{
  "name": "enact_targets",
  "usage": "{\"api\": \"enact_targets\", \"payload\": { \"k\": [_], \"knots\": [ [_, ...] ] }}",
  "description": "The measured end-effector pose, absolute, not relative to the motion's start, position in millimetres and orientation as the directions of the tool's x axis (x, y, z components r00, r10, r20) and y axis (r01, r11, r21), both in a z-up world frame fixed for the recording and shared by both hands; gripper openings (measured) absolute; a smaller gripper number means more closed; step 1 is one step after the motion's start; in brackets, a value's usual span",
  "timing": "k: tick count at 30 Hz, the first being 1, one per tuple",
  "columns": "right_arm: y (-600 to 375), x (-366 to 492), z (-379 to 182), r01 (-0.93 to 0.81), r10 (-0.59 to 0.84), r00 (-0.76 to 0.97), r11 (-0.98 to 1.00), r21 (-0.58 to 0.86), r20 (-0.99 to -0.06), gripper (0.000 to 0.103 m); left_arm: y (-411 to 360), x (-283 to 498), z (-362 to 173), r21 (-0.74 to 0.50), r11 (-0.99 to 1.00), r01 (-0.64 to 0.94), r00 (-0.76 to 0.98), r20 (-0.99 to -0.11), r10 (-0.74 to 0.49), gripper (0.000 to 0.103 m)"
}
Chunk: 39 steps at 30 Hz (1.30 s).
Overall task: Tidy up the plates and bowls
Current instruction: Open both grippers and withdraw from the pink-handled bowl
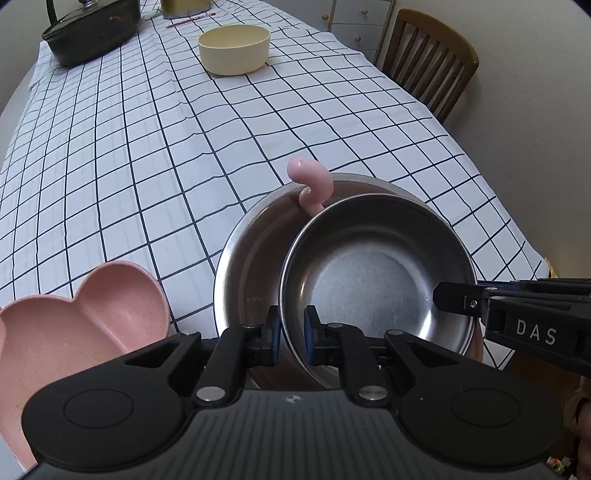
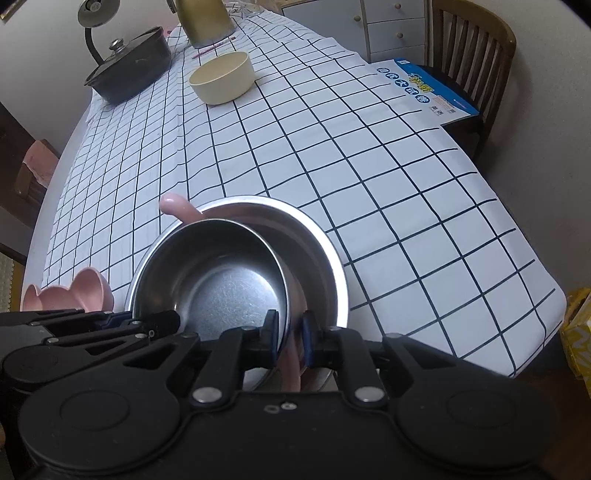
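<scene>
Here, a small steel bowl is seen gripped from two sides above a checked tablecloth. The near rim of the bowl is pinched between the narrowly parted blue pads of the left gripper, one pad inside the wall and one outside. The opposite rim is clamped in the same way by the right gripper, whose jaws are drawn close on the thin metal. The small bowl is held tilted and partly nested in a larger steel bowl, which rests on the cloth near the table's front edge. A pink hook-shaped handle is shown curling over the far rim of the larger bowl. A pink heart-shaped dish lies just left of the bowls. Farther back, a cream bowl stands well apart, with a dark lidded pot at the far left corner. A wooden chair is pushed against the table's right side.
</scene>
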State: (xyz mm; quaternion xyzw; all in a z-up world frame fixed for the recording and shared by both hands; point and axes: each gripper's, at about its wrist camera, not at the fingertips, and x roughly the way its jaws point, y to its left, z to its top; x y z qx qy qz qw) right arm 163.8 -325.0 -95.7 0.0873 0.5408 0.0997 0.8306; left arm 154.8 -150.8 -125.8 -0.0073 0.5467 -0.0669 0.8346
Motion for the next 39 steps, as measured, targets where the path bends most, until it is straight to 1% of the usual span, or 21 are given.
{"api": "enact_targets", "payload": {
  "k": [4, 13, 18, 21, 23, 24, 25, 26, 31, 33, 34, 39],
  "knots": [
    [-325.9, 163.7, -94.9, -0.072, 0.252, 0.404, 0.967, 0.243, -0.879, 0.02, -150.7, 153.9, -123.7, -0.078, 0.991, 0.107, 0.403, -0.908, -0.115, 0.012],
    [-325.7, 159.4, -86.4, -0.094, 0.258, 0.419, 0.966, 0.241, -0.871, 0.024, -146.7, 146.2, -115.5, -0.087, 0.99, 0.11, 0.422, -0.898, -0.126, 0.013],
    [-324.3, 154.3, -78.7, -0.111, 0.262, 0.433, 0.965, 0.237, -0.862, 0.029, -142.9, 139.2, -105.2, -0.096, 0.99, 0.106, 0.455, -0.88, -0.134, 0.013],
    [-323.2, 150.4, -72.1, -0.124, 0.263, 0.448, 0.965, 0.232, -0.854, 0.032, -139.4, 134.1, -96.6, -0.1, 0.99, 0.102, 0.484, -0.865, -0.137, 0.021],
    [-321.6, 147.8, -66.9, -0.137, 0.262, 0.462, 0.965, 0.224, -0.847, 0.033, -137.3, 130.8, -90.2, -0.104, 0.99, 0.098, 0.504, -0.853, -0.139, 0.036],
    [-320.6, 146.3, -64.5, -0.144, 0.261, 0.468, 0.965, 0.219, -0.844, 0.034, -136.2, 128.9, -86.7, -0.109, 0.989, 0.097, 0.515, -0.845, -0.143, 0.042],
    [-319.5, 144.9, -62.0, -0.151, 0.26, 0.475, 0.965, 0.213, -0.841, 0.036, -135.3, 126.8, -82.7, -0.11, 0.989, 0.097, 0.529, -0.836, -0.145, 0.052],
    [-318.3, 143.6, -59.0, -0.158, 0.26, 0.482, 0.965, 0.208, -0.837, 0.038, -134.7, 124.7, -79.1, -0.109, 0.989, 0.096, 0.544, -0.827, -0.144, 0.057],
    [-312.0, 137.7, -46.2, -0.191, 0.271, 0.501, 0.961, 0.201, -0.822, 0.044, -132.7, 118.4, -61.8, -0.104, 0.988, 0.113, 0.583, -0.798, -0.151, 0.057],
    [-310.1, 134.2, -39.6, -0.204, 0.275, 0.513, 0.959, 0.195, -0.813, 0.048, -130.6, 116.7, -56.0, -0.103, 0.988, 0.116, 0.597, -0.788, -0.153, 0.057],
    [-309.3, 133.1, -36.5, -0.208, 0.275, 0.52, 0.959, 0.192, -0.809, 0.052, -129.5, 116.0, -53.1, -0.101, 0.988, 0.116, 0.605, -0.782, -0.151, 0.058],
    [-306.5, 130.9, -21.6, -0.233, 0.283, 0.548, 0.955, 0.181, -0.787, 0.063, -121.3, 115.5, -39.6, -0.093, 0.99, 0.107, 0.645, -0.751, -0.14, 0.066]
  ]
}}
